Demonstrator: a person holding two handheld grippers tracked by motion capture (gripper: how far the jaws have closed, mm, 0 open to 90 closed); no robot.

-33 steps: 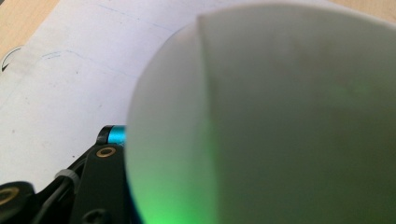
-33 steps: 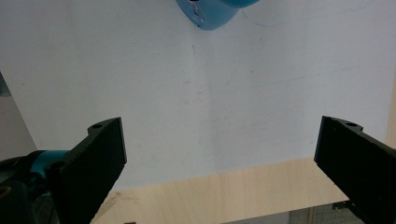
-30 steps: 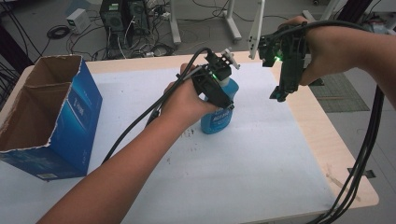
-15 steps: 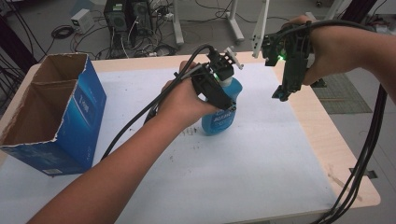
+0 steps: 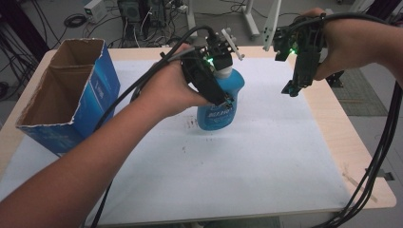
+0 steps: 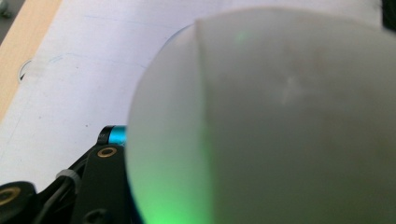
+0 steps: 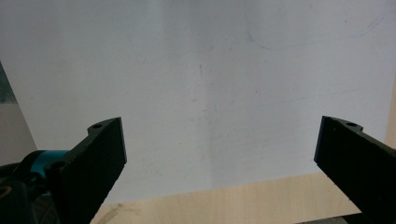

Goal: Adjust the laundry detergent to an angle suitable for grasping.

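Left gripper (image 5: pixel 223 97) clamps a blue bottle (image 5: pixel 219 111) with white cap; right gripper (image 5: pixel 291 90) gapes.

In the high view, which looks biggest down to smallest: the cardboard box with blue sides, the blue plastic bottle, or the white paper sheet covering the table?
1. White paper sheet, by far the largest.
2. Open cardboard box with blue sides.
3. Blue plastic bottle, partly hidden behind the left gripper, so its full size is unsure, though it looks smaller than the box.
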